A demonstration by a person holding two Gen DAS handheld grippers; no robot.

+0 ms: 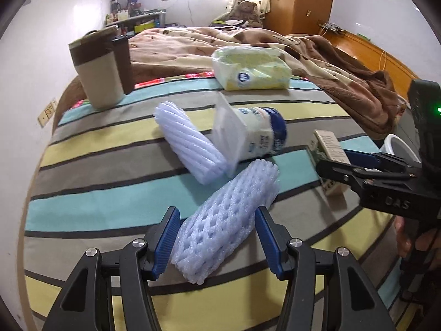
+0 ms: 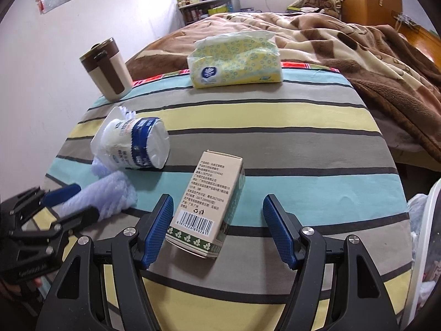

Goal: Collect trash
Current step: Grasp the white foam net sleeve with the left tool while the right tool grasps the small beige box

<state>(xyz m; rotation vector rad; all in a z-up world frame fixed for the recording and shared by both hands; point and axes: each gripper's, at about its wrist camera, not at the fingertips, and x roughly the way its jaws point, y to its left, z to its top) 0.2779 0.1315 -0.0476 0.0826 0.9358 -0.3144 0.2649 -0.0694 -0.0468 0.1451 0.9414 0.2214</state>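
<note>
Your left gripper (image 1: 217, 240) sits part open around the foam net sleeve (image 1: 226, 226) on the striped sheet (image 1: 110, 165); whether its pads touch it is unclear. Only your right wrist view shows the small carton (image 2: 209, 204) face-on, barcode up, lying between your right gripper (image 2: 217, 231), whose jaws gape without squeezing, and "DAS" on that gripper only shows from the left.

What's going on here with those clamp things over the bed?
A person is collecting trash off a striped bedspread with two hand-held grippers. The left gripper straddles a foam net sleeve, and the right gripper straddles a small carton. Both jaws are open, nothing lifted. A yogurt cup lies nearby.
</note>
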